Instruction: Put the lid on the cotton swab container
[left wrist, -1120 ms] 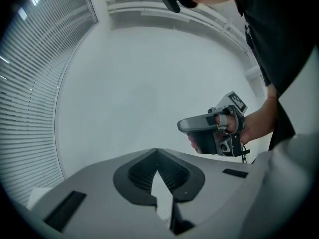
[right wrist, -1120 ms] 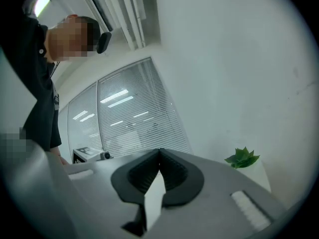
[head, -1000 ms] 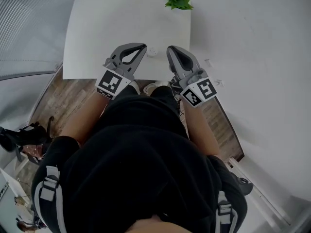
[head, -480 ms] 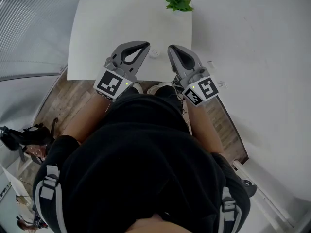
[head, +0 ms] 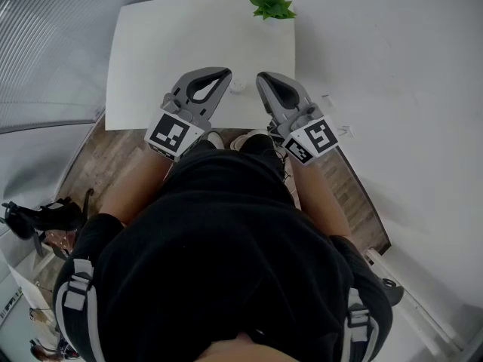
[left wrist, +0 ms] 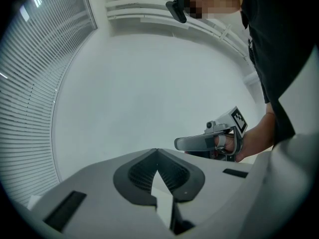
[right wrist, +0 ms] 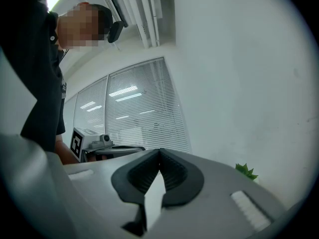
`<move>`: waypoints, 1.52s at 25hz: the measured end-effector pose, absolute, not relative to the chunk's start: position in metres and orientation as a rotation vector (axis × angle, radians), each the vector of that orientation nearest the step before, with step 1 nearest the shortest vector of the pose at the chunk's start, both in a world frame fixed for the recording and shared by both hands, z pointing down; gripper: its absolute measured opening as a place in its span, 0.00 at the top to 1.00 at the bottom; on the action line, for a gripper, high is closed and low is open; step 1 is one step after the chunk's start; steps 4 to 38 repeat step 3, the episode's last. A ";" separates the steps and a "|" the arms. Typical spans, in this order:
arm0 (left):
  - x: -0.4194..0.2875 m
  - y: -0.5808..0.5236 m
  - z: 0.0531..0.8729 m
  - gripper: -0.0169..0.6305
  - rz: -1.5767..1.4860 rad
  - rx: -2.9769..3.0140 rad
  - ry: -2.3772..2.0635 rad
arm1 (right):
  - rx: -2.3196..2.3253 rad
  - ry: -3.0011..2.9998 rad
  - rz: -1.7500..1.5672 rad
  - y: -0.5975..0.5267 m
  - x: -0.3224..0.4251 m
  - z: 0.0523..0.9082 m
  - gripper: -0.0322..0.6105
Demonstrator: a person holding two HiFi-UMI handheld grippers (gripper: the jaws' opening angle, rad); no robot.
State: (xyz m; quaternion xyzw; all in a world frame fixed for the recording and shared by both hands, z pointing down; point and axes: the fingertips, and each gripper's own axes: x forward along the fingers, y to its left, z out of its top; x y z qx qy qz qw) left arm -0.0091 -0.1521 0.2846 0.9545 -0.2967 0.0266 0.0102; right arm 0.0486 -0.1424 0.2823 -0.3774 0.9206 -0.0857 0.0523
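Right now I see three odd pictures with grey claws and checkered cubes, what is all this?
No robot: a person holds a two-jaw gripper in each hand. The top-down picture comes from a camera on their head, showing the left gripper and right gripper over the near edge of a white table. The other two come from cameras riding on each gripper, looking along its jaws. The cubes are part of the grippers. On the table are a green plant and a small white item, too small to identify. Both grippers are shut, holding nothing.

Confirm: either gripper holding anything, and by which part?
Nothing held: grey left gripper and grey right gripper are both shut, jaws together, nothing between them.
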 end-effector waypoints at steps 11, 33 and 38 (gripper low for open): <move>-0.006 -0.153 0.285 0.96 0.078 2.975 -0.931 | -1.150 2.802 -0.261 -0.141 0.051 0.282 0.93; -0.006 -0.153 0.285 0.96 0.078 2.975 -0.931 | -1.150 2.802 -0.261 -0.141 0.051 0.282 0.93; -0.006 -0.153 0.285 0.96 0.078 2.975 -0.931 | -1.150 2.802 -0.261 -0.141 0.051 0.282 0.93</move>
